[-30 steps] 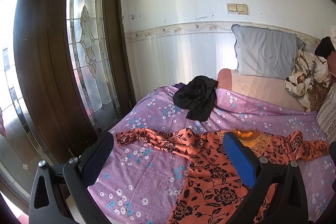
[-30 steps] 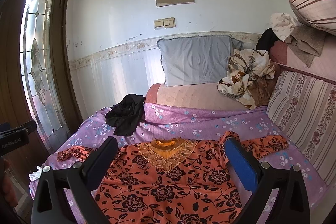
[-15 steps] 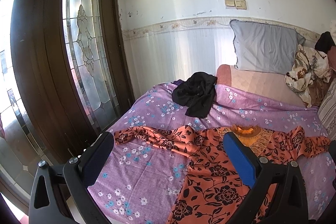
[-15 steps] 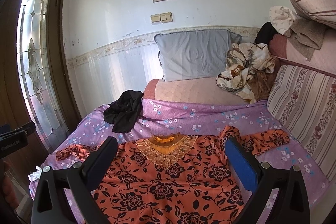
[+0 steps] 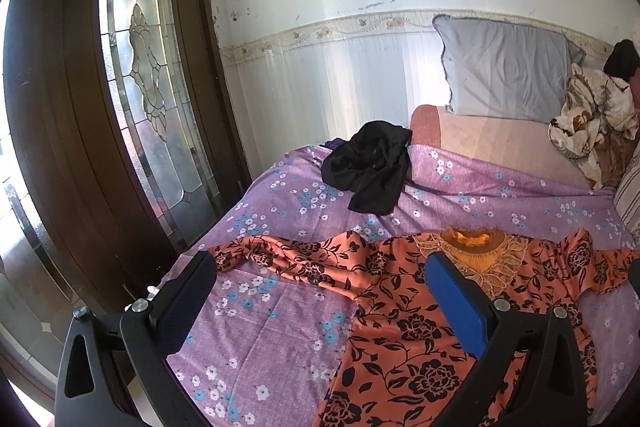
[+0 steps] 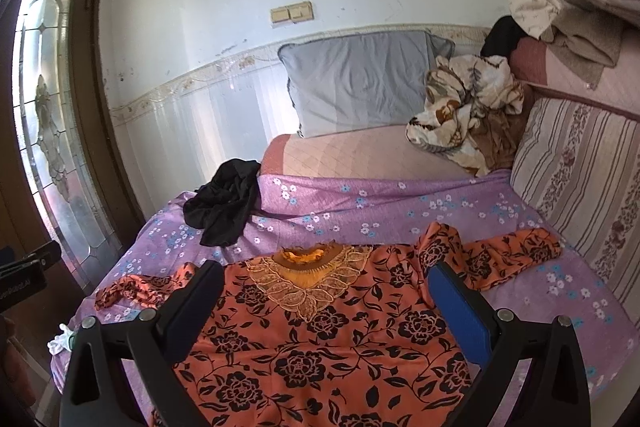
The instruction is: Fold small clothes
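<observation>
An orange blouse with black flowers [image 6: 320, 339] [image 5: 404, 315] lies spread face up on the purple flowered sheet [image 6: 380, 203] [image 5: 260, 327]. Its gold lace collar [image 6: 308, 271] points toward the pillows. One sleeve [image 5: 280, 255] stretches left and the other [image 6: 500, 255] right. My left gripper [image 5: 316, 291] hovers open above the left sleeve and shoulder. My right gripper [image 6: 324, 295] hovers open over the chest, below the collar. Neither holds anything. A crumpled black garment [image 6: 224, 203] [image 5: 372, 167] lies farther back on the sheet.
A grey pillow [image 6: 360, 79] leans on the white wall, and a rumpled floral cloth [image 6: 468, 111] lies to its right. A striped cushion [image 6: 580, 179] borders the bed's right side. A dark wooden door with leaded glass [image 5: 148, 87] stands by the bed's left edge.
Both grippers have tipped slightly downward and drifted a little toward the blouse, so it sits higher in both views. The blouse and black garment have not moved.
</observation>
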Demonstrator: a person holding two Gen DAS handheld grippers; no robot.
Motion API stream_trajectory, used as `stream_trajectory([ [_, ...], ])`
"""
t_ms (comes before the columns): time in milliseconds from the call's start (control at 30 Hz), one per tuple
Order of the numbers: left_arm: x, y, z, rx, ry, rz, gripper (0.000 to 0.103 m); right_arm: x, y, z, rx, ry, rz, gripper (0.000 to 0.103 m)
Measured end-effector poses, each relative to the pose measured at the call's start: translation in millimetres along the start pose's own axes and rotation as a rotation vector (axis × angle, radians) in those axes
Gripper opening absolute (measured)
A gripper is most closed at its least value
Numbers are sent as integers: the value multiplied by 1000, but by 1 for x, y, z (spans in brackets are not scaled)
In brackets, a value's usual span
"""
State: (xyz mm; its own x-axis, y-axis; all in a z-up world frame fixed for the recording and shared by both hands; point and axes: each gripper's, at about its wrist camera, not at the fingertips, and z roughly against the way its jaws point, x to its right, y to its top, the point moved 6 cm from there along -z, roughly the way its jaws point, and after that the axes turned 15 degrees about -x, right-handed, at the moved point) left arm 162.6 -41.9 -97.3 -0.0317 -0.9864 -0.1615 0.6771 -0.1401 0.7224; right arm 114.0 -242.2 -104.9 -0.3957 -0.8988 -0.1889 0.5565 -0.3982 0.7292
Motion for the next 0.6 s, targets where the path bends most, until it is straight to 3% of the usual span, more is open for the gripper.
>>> stream_trajectory([
  [133,24,5,-44,-52,-16,-15,103,26,8,-36,-22,-5,-53,103],
  [267,65,-4,-132,-220,-97,-38,103,96,17,-90,-53,29,-242,103],
  [400,110,-44,-235,-455,-122,-76,103,204,4,-155,-113,174,-602,103],
  [467,119,-62,-263,-485,-116,-78,103,258,-15,-180,-130,260,-822,99],
  [500,123,-70,-276,-494,-95,-86,103,283,-24,-191,-124,305,-924,93],
  [567,130,-71,-289,-551,-103,-91,103,316,-28,-203,-102,347,-1021,86],
  [600,134,-66,-289,-535,-135,-87,103,332,-27,-208,-87,344,-1044,82],
])
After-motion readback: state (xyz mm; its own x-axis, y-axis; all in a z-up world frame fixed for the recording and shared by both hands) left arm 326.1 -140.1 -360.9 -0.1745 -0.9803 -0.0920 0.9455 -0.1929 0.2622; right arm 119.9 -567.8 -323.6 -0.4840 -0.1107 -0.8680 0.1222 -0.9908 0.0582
